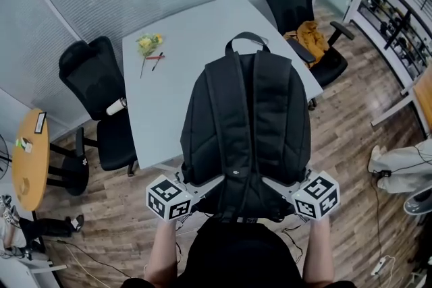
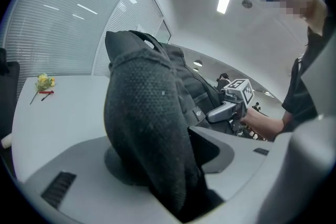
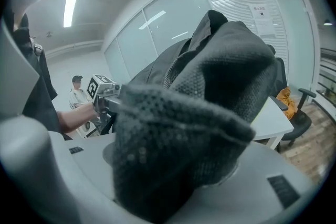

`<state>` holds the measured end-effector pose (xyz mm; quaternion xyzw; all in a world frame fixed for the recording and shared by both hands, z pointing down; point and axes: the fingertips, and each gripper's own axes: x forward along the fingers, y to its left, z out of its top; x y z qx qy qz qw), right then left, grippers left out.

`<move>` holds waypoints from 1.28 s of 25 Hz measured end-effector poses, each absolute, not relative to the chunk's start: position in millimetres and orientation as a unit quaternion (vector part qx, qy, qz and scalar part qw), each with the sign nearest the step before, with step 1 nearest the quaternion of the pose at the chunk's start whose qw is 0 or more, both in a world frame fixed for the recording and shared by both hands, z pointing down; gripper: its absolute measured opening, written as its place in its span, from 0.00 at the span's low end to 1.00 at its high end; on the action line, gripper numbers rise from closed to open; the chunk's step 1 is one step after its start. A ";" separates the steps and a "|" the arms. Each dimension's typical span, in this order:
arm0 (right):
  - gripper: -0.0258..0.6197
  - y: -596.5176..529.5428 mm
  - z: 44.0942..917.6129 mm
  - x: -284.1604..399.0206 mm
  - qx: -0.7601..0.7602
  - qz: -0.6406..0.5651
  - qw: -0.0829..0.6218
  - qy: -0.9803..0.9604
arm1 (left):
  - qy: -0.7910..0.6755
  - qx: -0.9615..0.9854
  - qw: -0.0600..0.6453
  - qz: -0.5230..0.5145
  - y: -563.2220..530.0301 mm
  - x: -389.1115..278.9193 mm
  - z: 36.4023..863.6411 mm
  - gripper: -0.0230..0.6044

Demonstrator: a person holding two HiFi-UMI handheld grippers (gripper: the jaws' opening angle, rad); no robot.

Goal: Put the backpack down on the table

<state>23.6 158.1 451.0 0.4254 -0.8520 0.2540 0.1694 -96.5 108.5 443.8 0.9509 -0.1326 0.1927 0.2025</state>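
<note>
A black backpack (image 1: 246, 131) hangs upright in front of me, straps facing me and top handle up, over the near end of the white table (image 1: 169, 98). My left gripper (image 1: 201, 189) is shut on its lower left side and my right gripper (image 1: 287, 187) on its lower right side. In the left gripper view, thick black backpack fabric (image 2: 147, 128) fills the space between the jaws, and the right gripper (image 2: 232, 105) shows beyond it. The right gripper view shows the same backpack fabric (image 3: 199, 128) pinched between its jaws, with the left gripper (image 3: 105, 93) behind. I cannot tell whether the bag's bottom touches the table.
Yellow flowers (image 1: 148, 44) and a red pen (image 1: 156, 61) lie at the table's far left. Black office chairs stand left (image 1: 101, 98) and far right (image 1: 304, 10); the far right one holds an orange garment (image 1: 309, 36). A round wooden table (image 1: 30, 158) stands at left. Cables lie on the wood floor.
</note>
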 end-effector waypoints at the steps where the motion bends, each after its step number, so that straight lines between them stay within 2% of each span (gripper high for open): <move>1: 0.44 149.8 450.2 23.5 0.428 0.254 0.170 -0.851 | -0.132 0.951 0.203 0.191 100.2 -96.7 443.8 0.38; 16: 0.45 55.3 452.5 2.9 0.451 0.255 0.174 -0.837 | -0.122 0.957 0.195 0.176 -0.2 -116.6 446.9 0.38; 32: 0.45 11.9 462.2 -11.7 0.426 0.273 0.190 -0.841 | -0.147 0.948 0.225 0.173 -35.2 -136.2 459.4 0.37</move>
